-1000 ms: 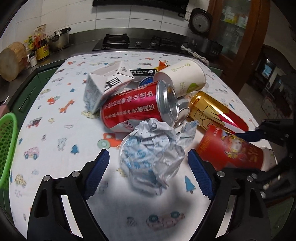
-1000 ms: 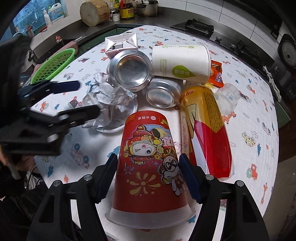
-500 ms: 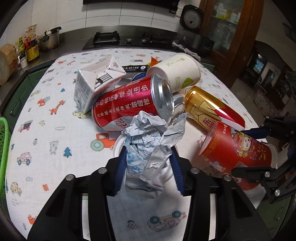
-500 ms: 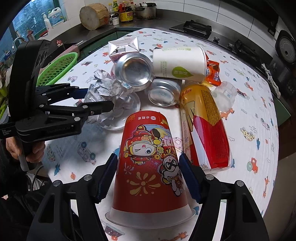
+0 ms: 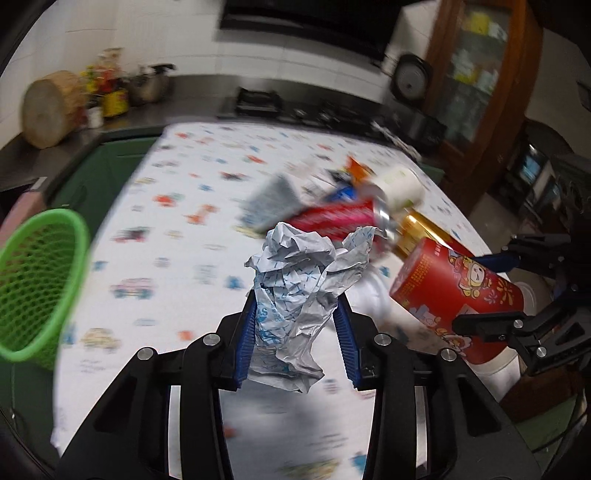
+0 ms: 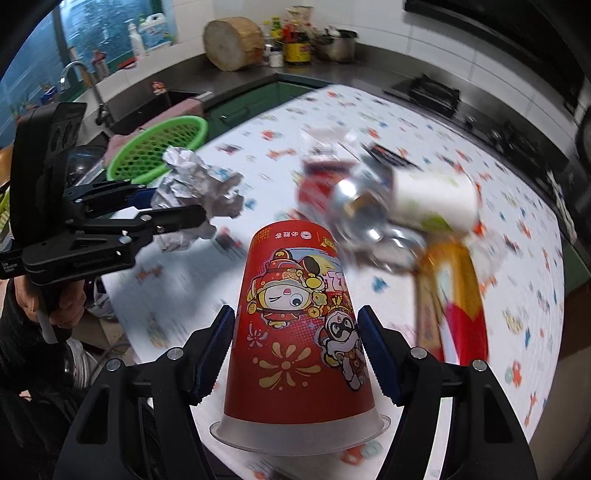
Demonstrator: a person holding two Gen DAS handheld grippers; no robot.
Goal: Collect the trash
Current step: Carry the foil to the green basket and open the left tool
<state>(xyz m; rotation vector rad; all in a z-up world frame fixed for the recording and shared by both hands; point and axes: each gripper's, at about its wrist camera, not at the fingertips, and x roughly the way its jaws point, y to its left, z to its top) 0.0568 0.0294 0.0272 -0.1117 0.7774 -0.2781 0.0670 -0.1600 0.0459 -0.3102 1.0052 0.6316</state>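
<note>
**Two grasps held, basket lies left**

Both grippers loaded. Left gripper [image 5: 295,332] fingers clamp the crumpled paper wad [image 5: 299,273], held above the counter [image 5: 177,206]. Right gripper [image 6: 297,354] fingers pinch the red paper cup [image 6: 295,325], long axis along the fingers, closed base pointing forward, rim toward the camera. Green basket [image 5: 33,280] sits off the counter's left edge, nearer the left gripper, so I'd expect the wad to go in first. Remaining cans blurred.

— Walls and counter?
— White tiled wall [image 5: 147,40]; dark countertop [image 6: 373,66] carrying a gas hob [image 5: 258,101] and 1 round wooden block [image 6: 232,44].
— Furniture?
— Wooden glazed cabinet [image 5: 480,74]; window [image 6: 103,33] above the sink.
</note>
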